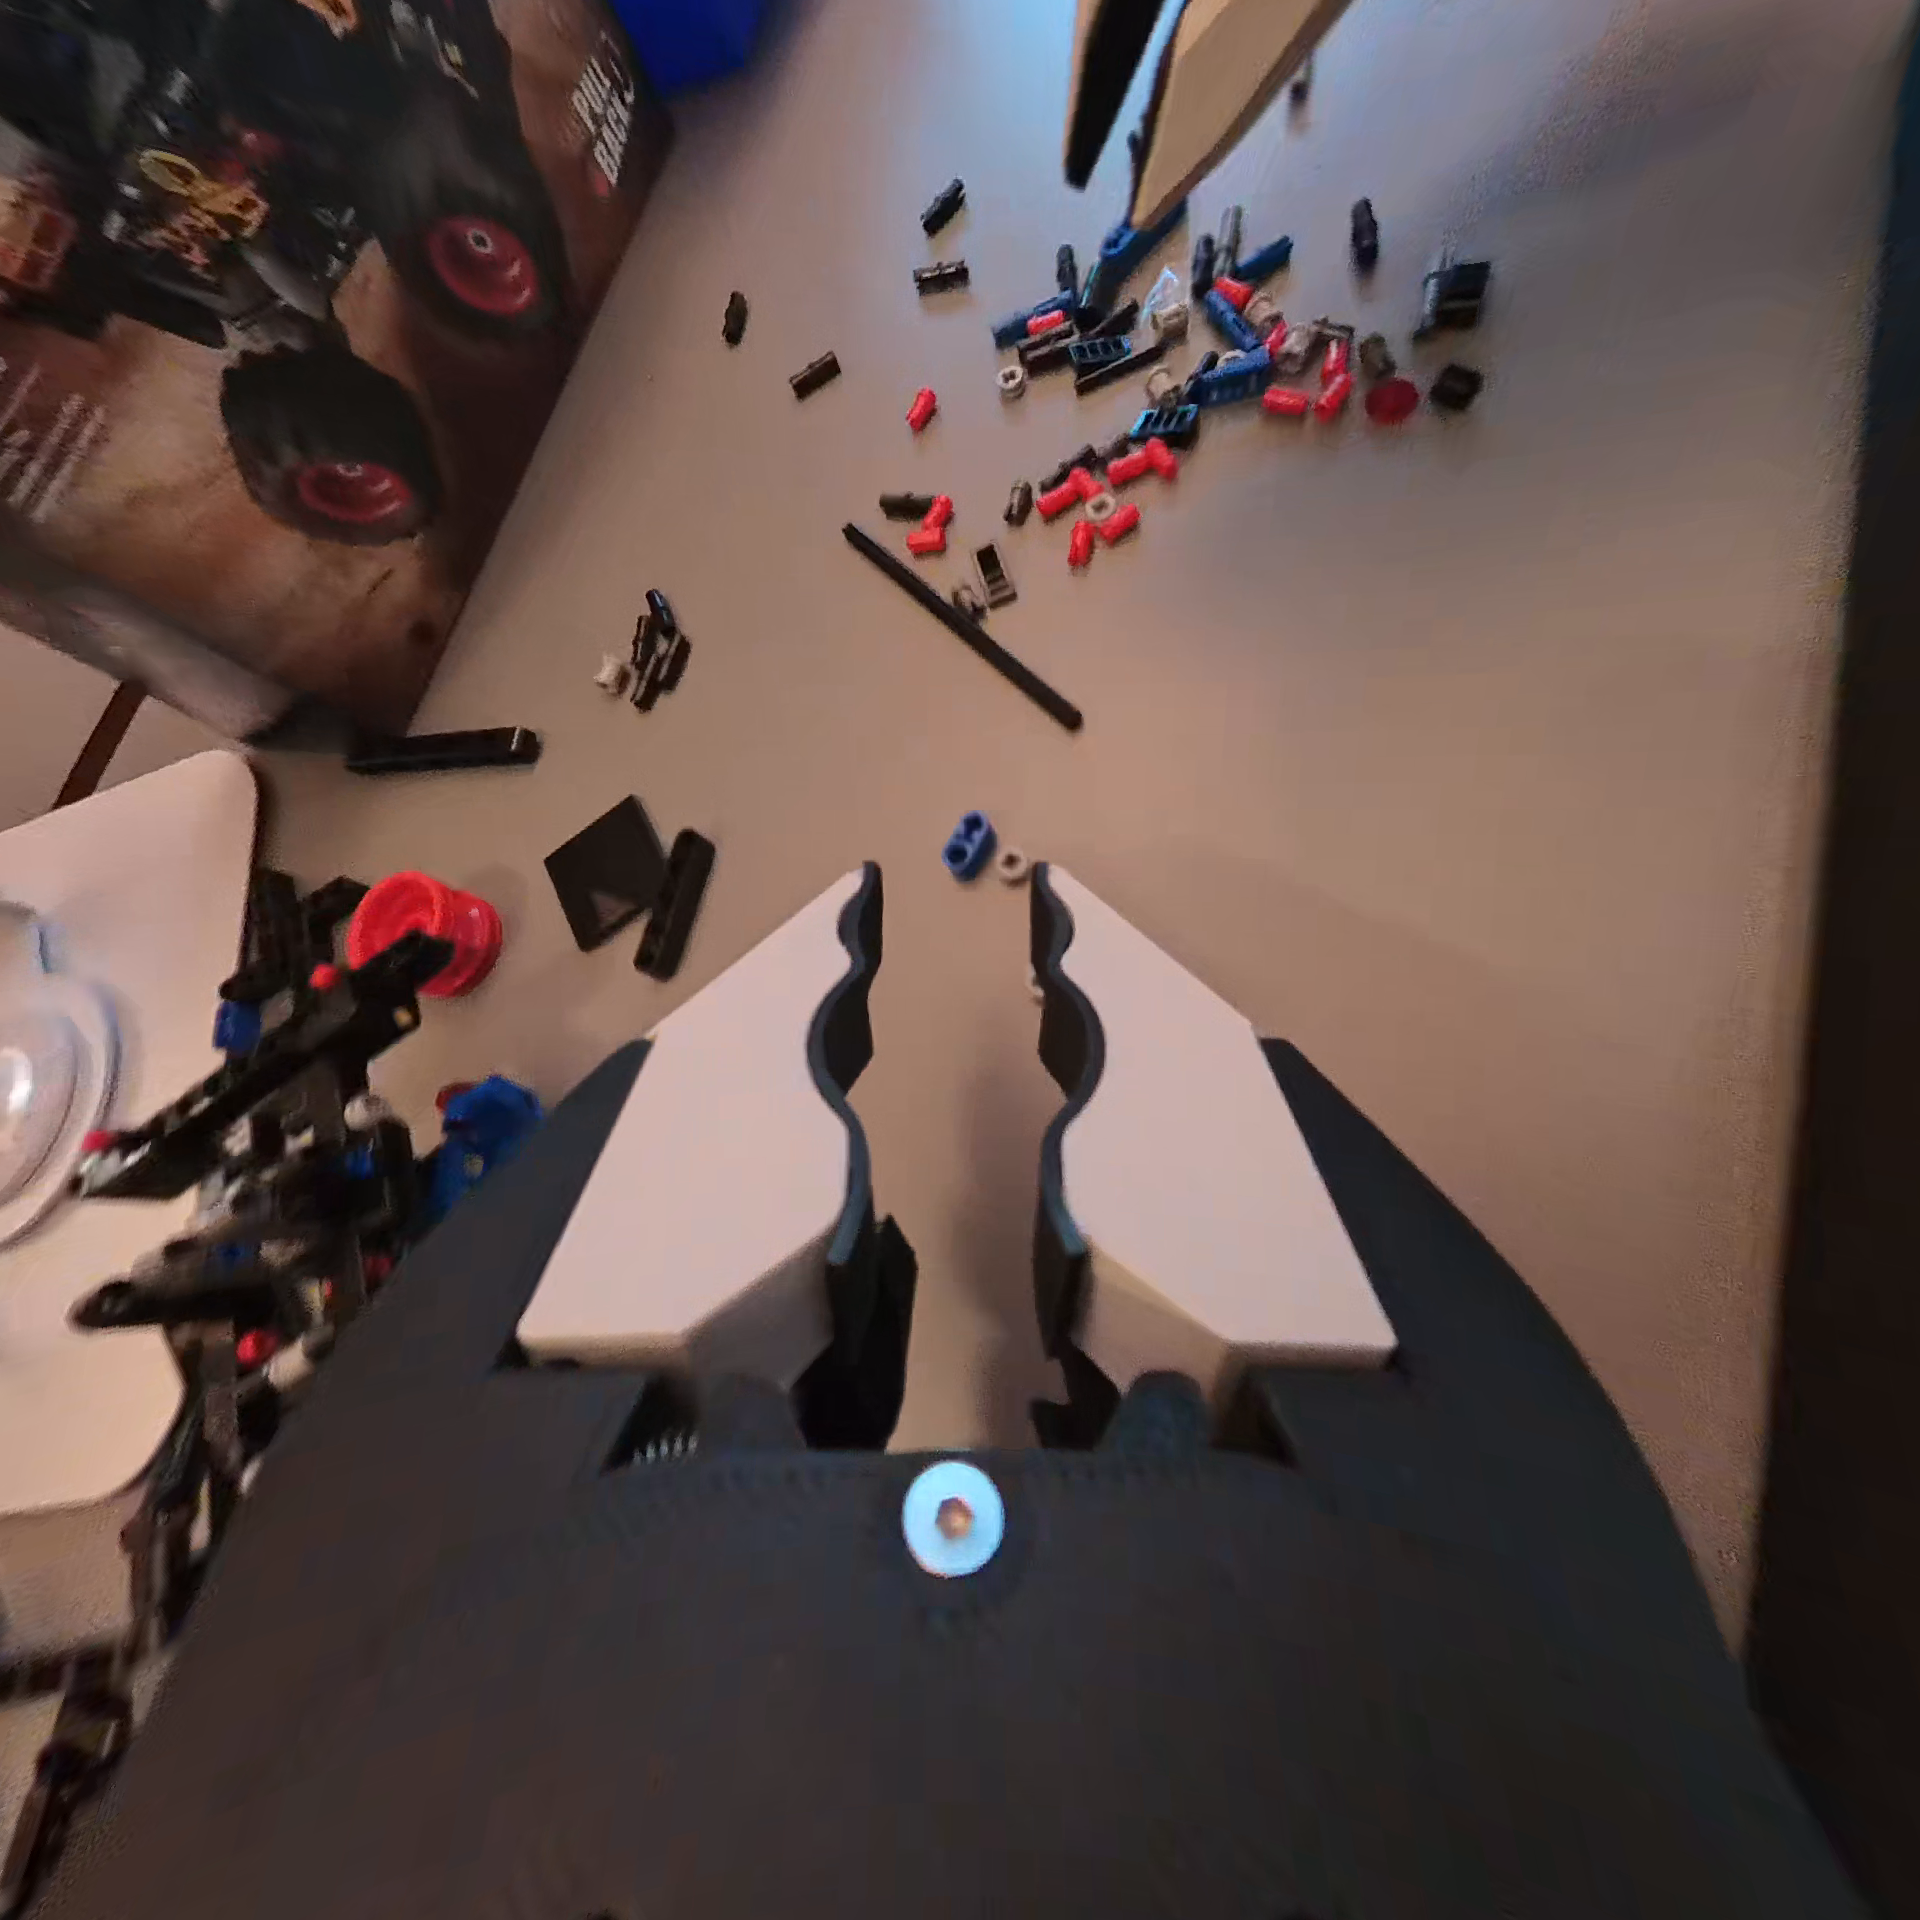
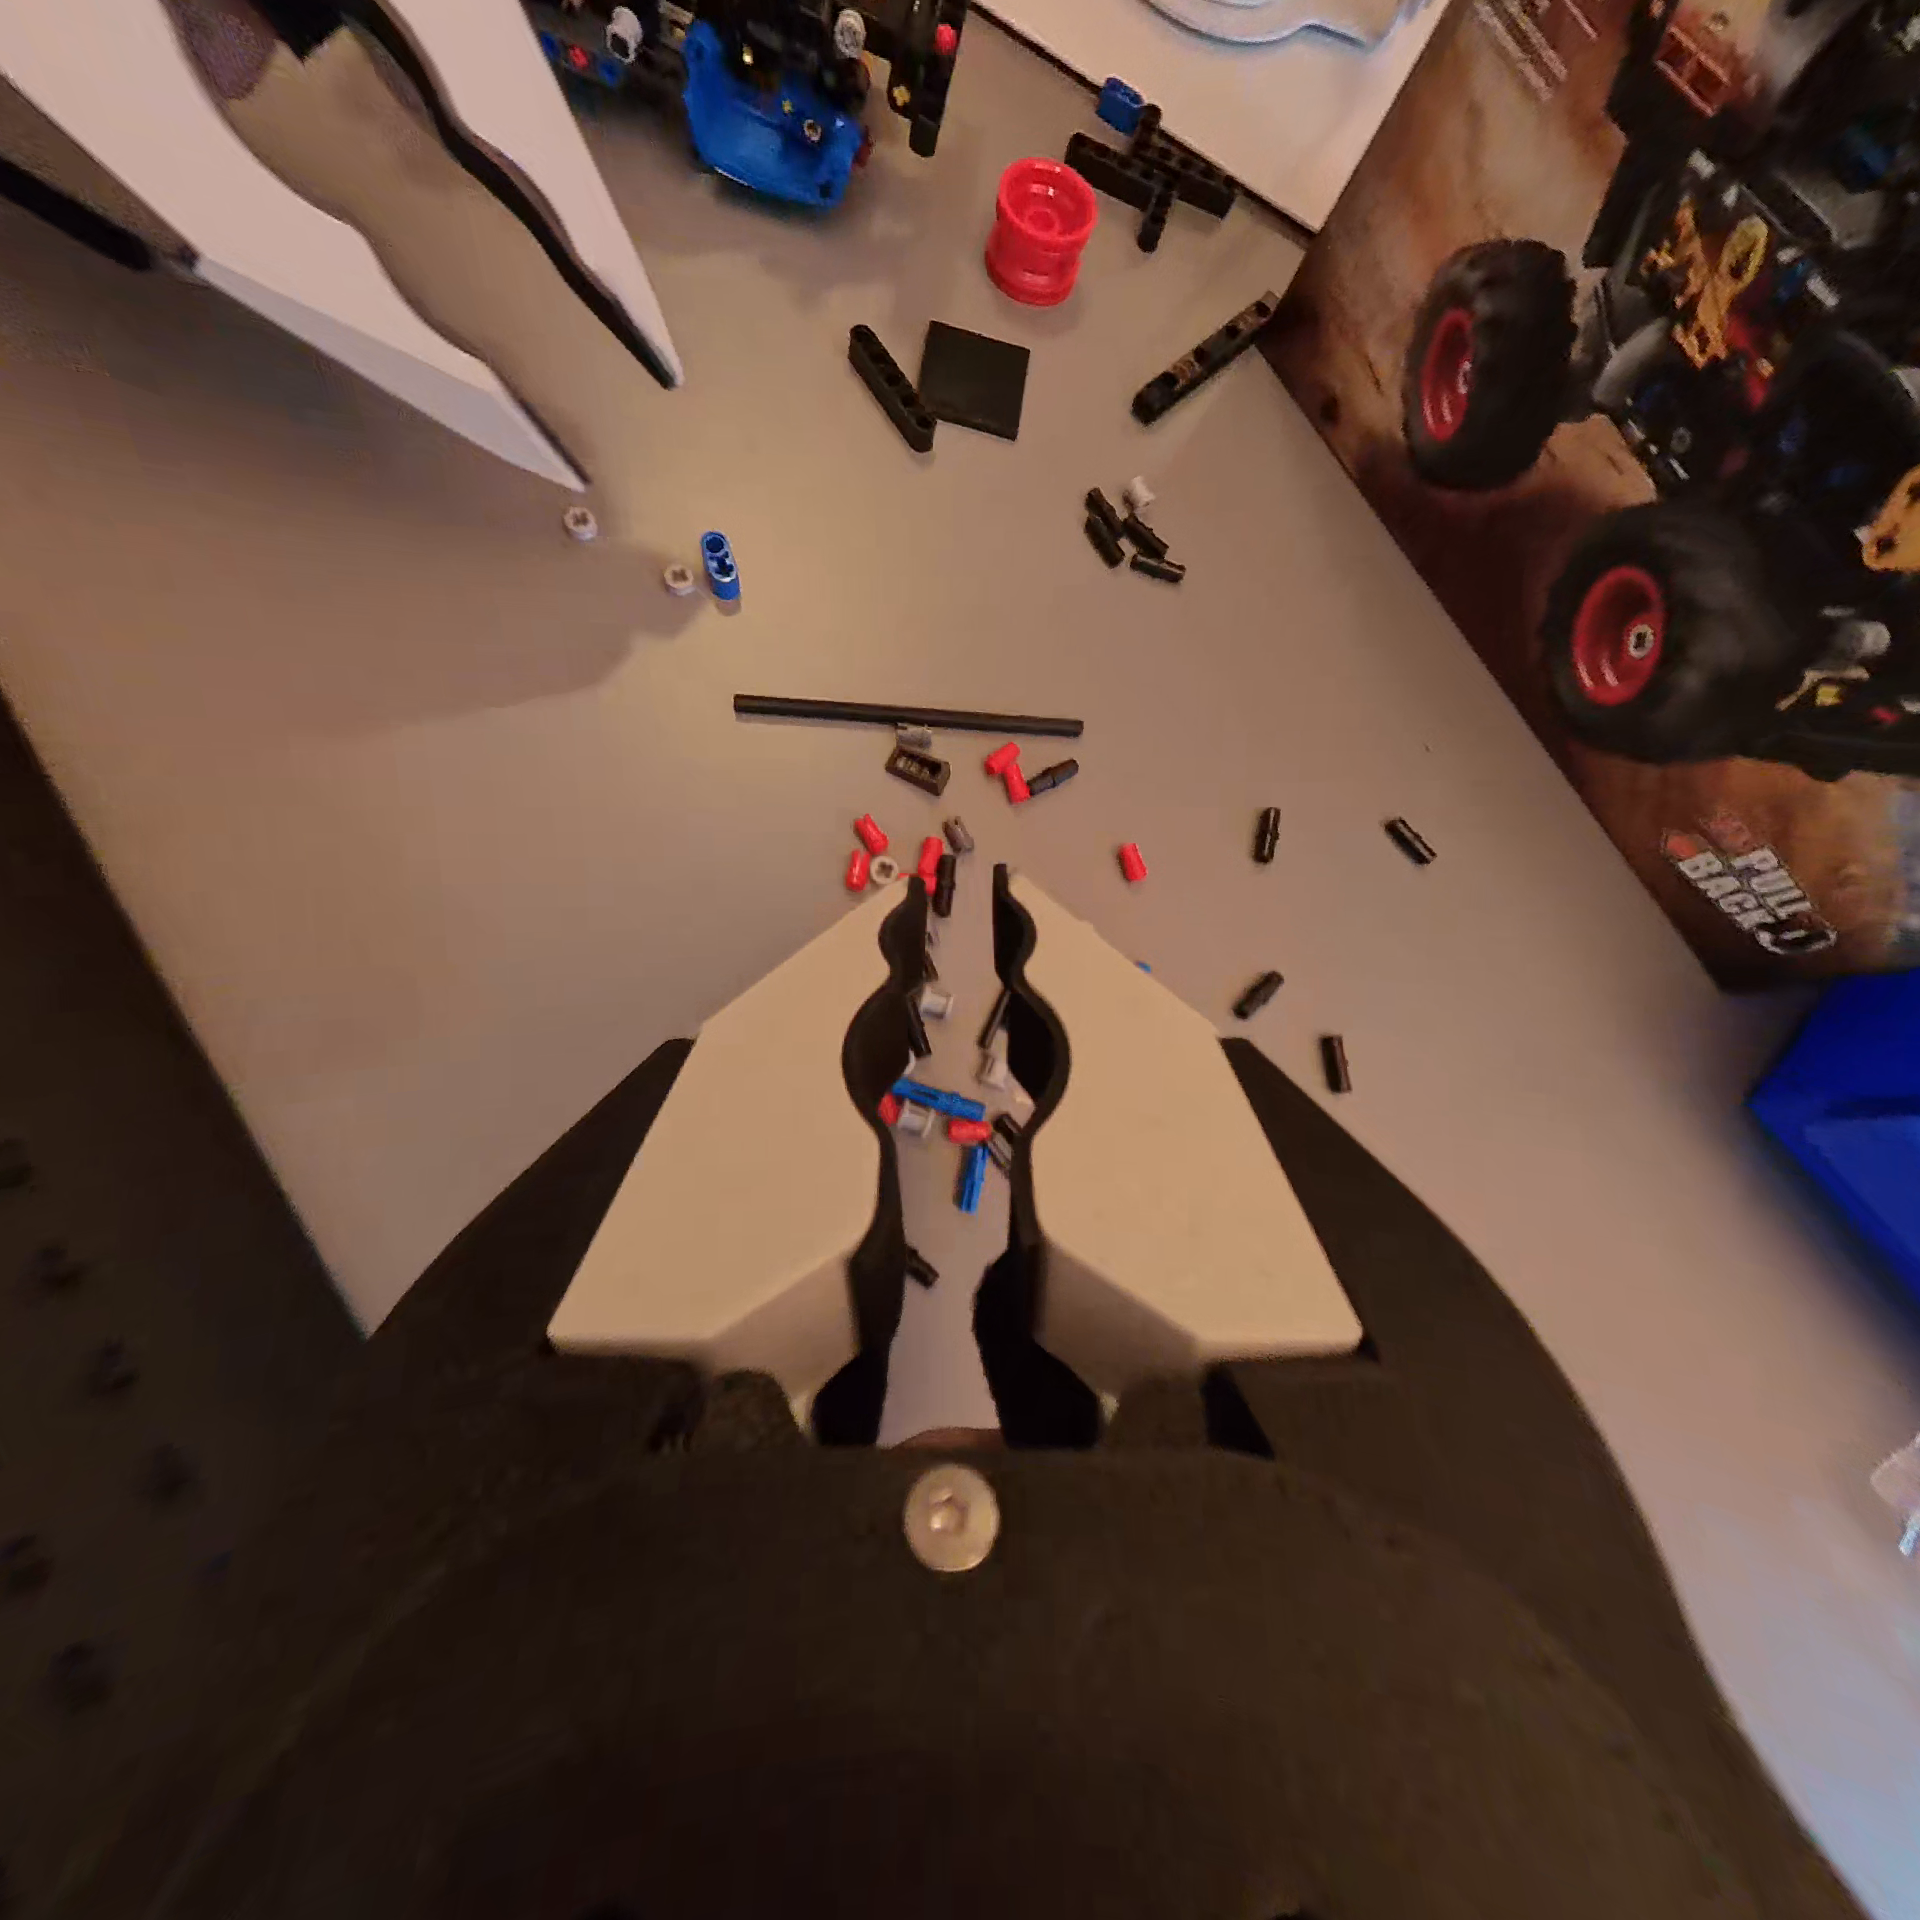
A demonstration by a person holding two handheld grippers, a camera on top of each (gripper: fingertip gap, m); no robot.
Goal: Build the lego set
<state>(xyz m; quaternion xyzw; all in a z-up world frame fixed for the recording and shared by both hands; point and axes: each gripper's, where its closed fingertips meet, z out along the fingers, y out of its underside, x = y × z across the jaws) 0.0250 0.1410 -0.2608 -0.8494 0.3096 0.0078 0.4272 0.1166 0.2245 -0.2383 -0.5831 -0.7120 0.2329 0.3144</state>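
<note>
Two hand-held grippers hover over a grey desk (image 1: 1351, 831) strewn with small lego parts, both empty.

The left hand-held gripper (image 1: 956, 883) is spread, a small blue two-hole piece (image 1: 966, 844) lying just past its tips. The right hand-held gripper (image 2: 961, 883) is parted more narrowly over a heap of red, blue and black pins (image 2: 951, 1117), visible between its fingers only in its own view. A long black axle (image 2: 907, 716) lies beyond. Farther off sit a red wheel hub (image 2: 1039, 231), the half-built black and blue model (image 1: 260, 1122) and the set's box (image 2: 1662, 468). Only the left view shows a clear glass bowl (image 1: 42, 1081).
</note>
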